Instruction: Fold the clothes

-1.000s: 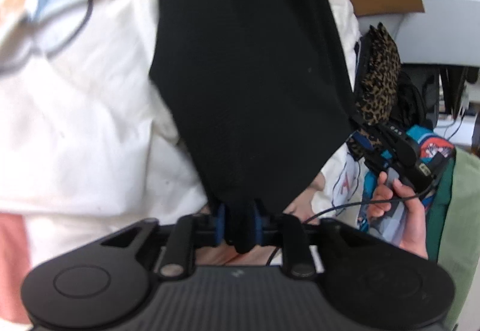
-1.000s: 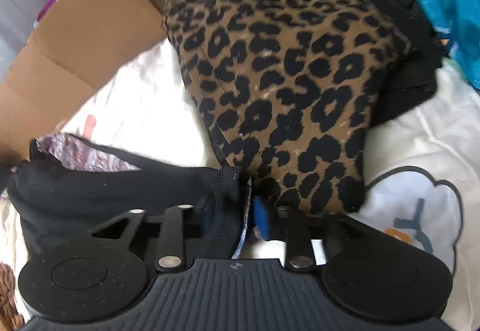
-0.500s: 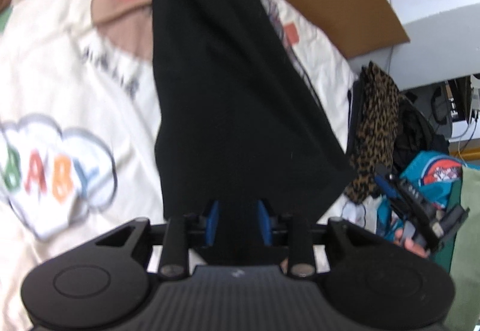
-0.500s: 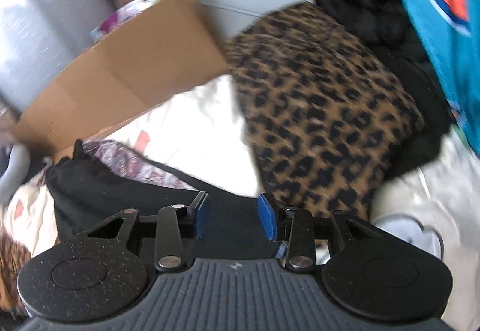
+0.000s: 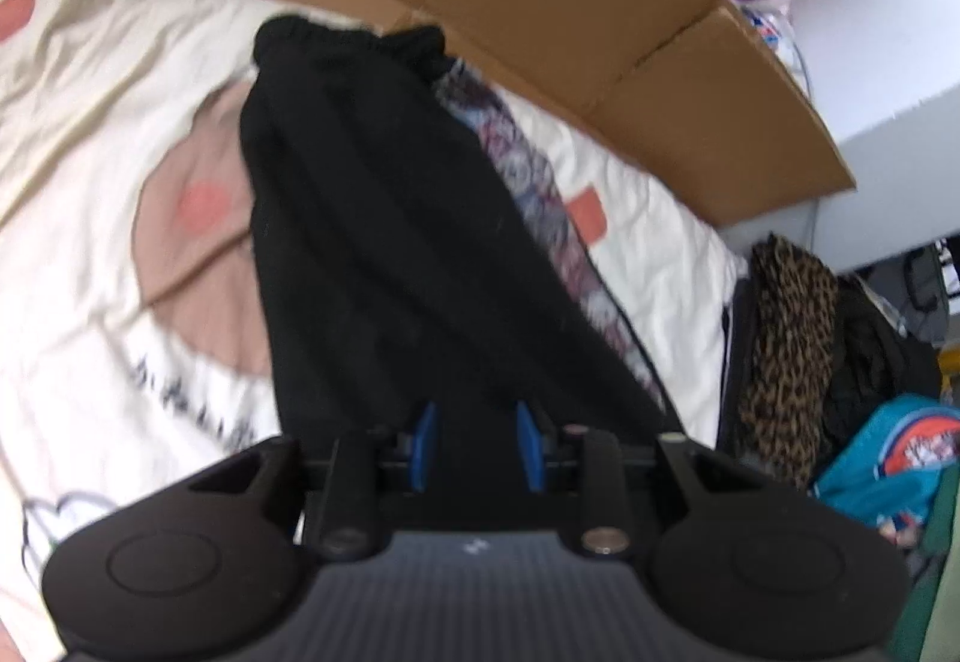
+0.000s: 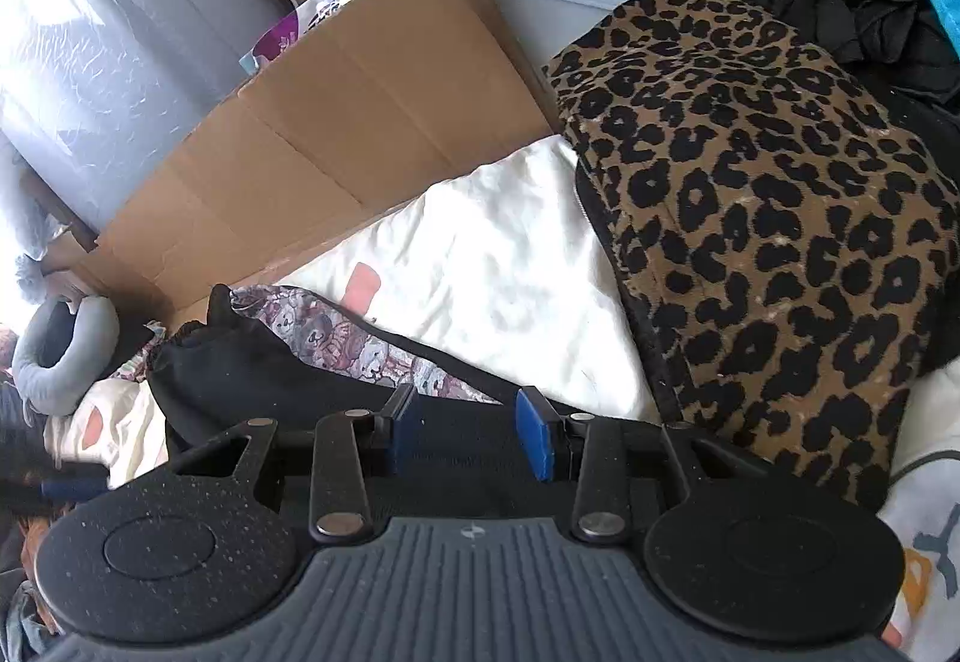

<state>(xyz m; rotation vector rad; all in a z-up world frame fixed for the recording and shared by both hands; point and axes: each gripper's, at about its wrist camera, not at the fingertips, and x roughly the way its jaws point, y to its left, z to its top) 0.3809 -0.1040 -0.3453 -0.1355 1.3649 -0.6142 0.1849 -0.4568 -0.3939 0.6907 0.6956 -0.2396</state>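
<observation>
**Two open grippers over one black garment on the bed**

Two grippers sit at the near end of a black garment (image 5: 384, 242) that lies stretched lengthwise across the white printed bed cover (image 5: 90, 134), its gathered elastic band at the far end, close to the flattened cardboard (image 5: 540, 2). A patterned lining or second layer peeks out along the garment's right edge. Beside it, on the same bed, sits a leopard-print garment (image 6: 780, 242) that looks folded already.

The left gripper (image 5: 474, 446) has its blue pads standing moderately apart, with black cloth showing between and under them; nothing appears pinched. The right gripper (image 6: 471, 437) is likewise parted to a middling width, its pads resting at or just above the cloth's near edge, clamping nothing that I can see.

The garment lies long and narrow, which would fit either a lengthwise fold just laid down or a piece spread out ready for a crosswise fold; the pictures do not settle which. In either case, good work here means keeping the near edge straight and both layers aligned, so the patterned layer does not slip out further. Any fresh grasp should take the full thickness of cloth at the two corners, evenly, and avoid dragging the bed cover along with it.
</observation>
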